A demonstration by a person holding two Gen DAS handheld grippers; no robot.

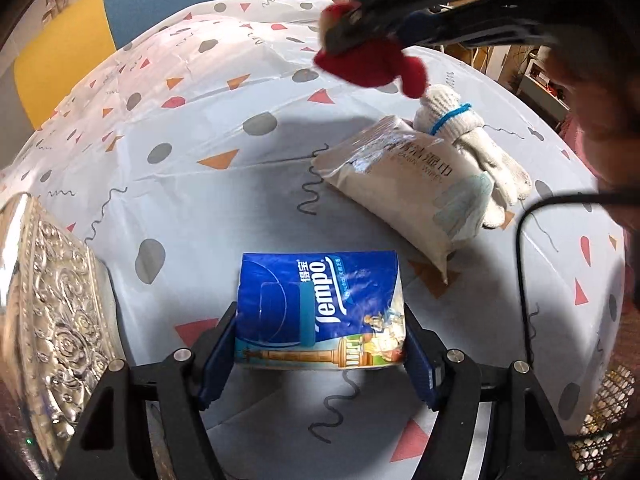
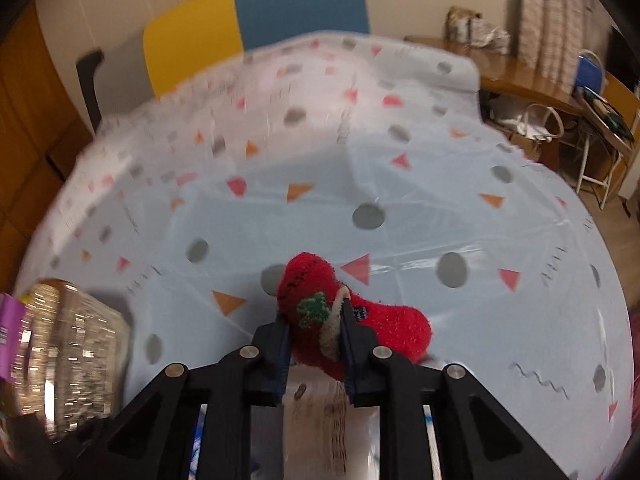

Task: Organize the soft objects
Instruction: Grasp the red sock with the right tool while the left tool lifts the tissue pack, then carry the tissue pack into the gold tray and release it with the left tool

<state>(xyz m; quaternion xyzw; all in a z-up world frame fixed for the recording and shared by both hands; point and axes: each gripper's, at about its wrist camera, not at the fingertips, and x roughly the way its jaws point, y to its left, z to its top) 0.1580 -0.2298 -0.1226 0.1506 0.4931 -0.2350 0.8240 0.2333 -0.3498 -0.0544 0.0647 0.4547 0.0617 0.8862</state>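
Observation:
My left gripper [image 1: 320, 344] is shut on a blue Tempo tissue pack [image 1: 320, 312], held just above the patterned tablecloth. A beige wet-wipes pack [image 1: 404, 184] lies to the right beyond it, with white knit gloves [image 1: 472, 140] against its far side. My right gripper [image 2: 314, 338] is shut on a red fuzzy sock [image 2: 352, 316] and holds it in the air above the table; the same sock [image 1: 368, 64] and gripper show at the top of the left wrist view.
A silver embossed container [image 1: 52, 320] stands at the left edge, also in the right wrist view [image 2: 68, 356]. The table [image 1: 200, 140] carries a light patterned cloth. Yellow and blue chairs [image 2: 300, 4] stand behind it. A black cable [image 1: 524, 280] hangs at right.

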